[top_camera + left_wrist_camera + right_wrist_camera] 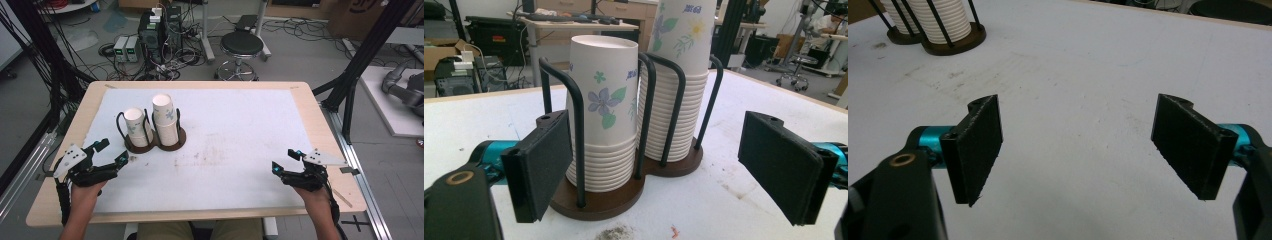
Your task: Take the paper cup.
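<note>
From above your side, the high view looks forward and down over the whole table (300, 100). Your left gripper view sits close to the cup holder (624, 197); your right gripper view sees it far off, top left.

Both black grippers, left gripper (111, 152) and right gripper (285, 160), carry flat rectangular jaws, teal fittings, grey three-cornered plates and black cables.

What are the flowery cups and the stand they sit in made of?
The cups look like paper: matte white walls with printed flowers and thin rolled rims stacked tightly. The stand's base looks like dark brown wood or plastic, smooth and dull; hard to say which. Its posts look like black coated metal rod, thin and bent into hoops.
</note>
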Available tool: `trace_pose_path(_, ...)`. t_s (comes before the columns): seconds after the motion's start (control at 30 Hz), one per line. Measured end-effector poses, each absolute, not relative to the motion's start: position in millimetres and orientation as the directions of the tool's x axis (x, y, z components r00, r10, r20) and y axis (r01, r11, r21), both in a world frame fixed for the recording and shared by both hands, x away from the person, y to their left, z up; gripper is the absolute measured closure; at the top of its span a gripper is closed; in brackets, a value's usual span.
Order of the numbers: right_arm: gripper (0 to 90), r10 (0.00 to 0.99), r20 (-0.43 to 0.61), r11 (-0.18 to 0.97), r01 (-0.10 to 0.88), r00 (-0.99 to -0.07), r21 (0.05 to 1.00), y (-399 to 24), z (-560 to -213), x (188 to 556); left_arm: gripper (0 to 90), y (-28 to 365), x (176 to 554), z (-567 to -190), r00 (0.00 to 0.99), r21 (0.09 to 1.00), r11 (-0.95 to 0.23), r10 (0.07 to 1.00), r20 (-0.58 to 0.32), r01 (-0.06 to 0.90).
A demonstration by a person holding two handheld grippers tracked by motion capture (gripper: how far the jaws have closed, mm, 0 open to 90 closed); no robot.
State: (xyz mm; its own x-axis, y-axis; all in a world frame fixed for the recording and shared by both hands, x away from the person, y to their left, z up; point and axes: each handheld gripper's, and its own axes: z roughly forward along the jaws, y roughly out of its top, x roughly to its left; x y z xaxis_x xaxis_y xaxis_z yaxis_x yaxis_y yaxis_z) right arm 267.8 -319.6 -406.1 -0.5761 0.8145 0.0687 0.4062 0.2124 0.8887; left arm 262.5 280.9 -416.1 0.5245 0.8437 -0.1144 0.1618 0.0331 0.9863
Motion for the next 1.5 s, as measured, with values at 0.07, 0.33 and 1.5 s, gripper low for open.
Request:
trace_pose_path(0.07, 21.1, 0.815, 0.070, 0.211, 0.406, -0.575, 0.889, -320, -406, 268, 14.2, 281, 263, -416, 0.525, 0.986, 0.033, 0.843, -0.115, 0.163)
trace_pose_path(0.33, 21.2, 0.817, 0.082, 0.202, 0.417, -0.571, 0.886, -324, -410, 267, 14.1, 281, 269, -416, 0.523, 0.984, 0.033, 0.844, -0.120, 0.173)
trace_pose_path(1.5, 21.2, 0.803, 0.076, 0.227, 0.420, -0.592, 0.879, -311, -407, 263, 15.9, 268, 360, -359, 0.547, 0.954, -0.081, 0.832, -0.095, 0.288)
